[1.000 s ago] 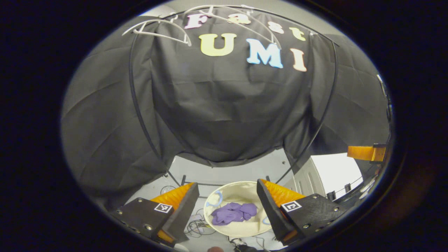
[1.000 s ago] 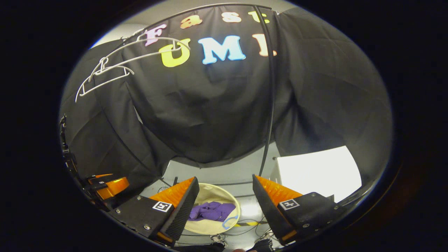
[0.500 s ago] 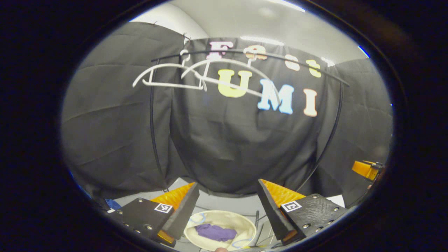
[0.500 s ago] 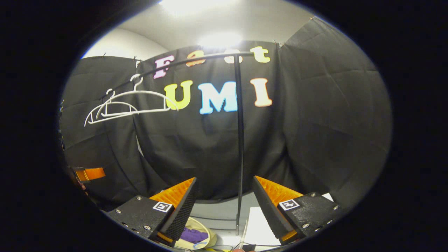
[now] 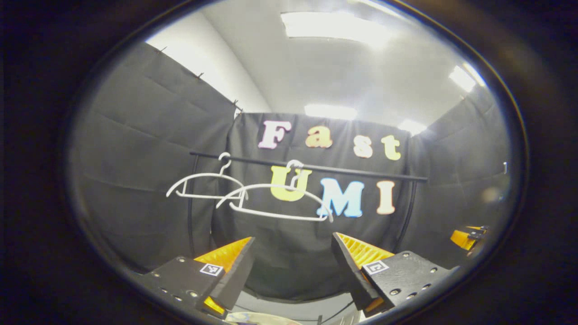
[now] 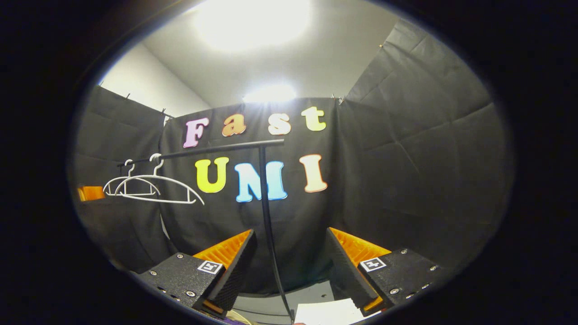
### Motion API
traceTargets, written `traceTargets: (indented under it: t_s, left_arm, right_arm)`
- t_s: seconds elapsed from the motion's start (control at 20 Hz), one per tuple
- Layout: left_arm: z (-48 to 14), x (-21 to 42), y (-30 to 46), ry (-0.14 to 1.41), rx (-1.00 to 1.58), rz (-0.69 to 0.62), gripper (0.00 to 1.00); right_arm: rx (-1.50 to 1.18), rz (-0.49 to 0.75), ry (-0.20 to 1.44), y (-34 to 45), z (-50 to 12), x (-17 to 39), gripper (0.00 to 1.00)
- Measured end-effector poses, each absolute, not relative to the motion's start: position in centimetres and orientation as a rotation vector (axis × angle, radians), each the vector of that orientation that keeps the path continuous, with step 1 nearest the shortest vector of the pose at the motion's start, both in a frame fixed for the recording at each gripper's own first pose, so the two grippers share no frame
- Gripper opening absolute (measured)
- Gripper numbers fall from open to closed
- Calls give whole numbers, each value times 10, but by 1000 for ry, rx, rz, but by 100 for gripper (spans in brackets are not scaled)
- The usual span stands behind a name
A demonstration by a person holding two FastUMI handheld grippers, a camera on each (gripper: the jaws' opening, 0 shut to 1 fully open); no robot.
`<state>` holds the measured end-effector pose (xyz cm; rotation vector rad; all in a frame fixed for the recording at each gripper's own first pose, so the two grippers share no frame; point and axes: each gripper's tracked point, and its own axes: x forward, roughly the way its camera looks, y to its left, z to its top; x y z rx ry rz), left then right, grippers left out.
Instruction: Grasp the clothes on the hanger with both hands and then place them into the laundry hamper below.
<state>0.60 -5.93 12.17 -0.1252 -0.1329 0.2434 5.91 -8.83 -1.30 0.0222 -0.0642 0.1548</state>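
Both tongs tilted up vs 1 s ago: L tongs (image 5: 291,266), R tongs (image 6: 289,262) apart, empty. Hangers (image 5: 271,198) bare above; hamper dropped below view w/ clothes in. Task looks done.

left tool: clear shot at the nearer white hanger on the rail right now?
Probably yes. The left tool is open and empty, and the nearer hanger hangs bare on the rail, above and ahead of it with nothing between. It would need to rise and move forward.

You had no legible text to log. The square tags (image 5: 211,269) atop the left gripper (image 5: 292,237) and right gripper (image 6: 290,230) carried patterns, not characters.
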Motion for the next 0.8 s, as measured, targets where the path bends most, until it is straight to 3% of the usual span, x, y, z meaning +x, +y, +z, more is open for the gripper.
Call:
traceTargets:
  t_s: [0.05, 0.15, 0.3, 0.4, 0.7, 0.75, 0.8]
  left_arm:
    - [136, 1, -58, -160, -129, 230, 100]
    - [142, -8, -45, -188, -146, 235, 100]
    - [124, -8, -14, -166, -166, 244, 100]
    - [112, -10, 11, -137, -151, 244, 100]
    - [104, -3, 58, -118, -125, 211, 100]
    - [104, -2, 64, -118, -112, 207, 100]
    - [103, -2, 68, -118, -101, 198, 100]
  right_arm:
    - [15, 146, -82, -88, -7, 56, 94]
    - [5, 153, -102, -81, -2, 48, 91]
    - [3, 113, -121, -76, 7, 41, 94]
    - [6, 79, -120, -66, 9, 36, 91]
    - [-22, 39, -119, -30, 21, 21, 94]
    - [-34, 32, -123, -25, 23, 17, 91]
    - [-45, 22, -126, -20, 25, 14, 94]
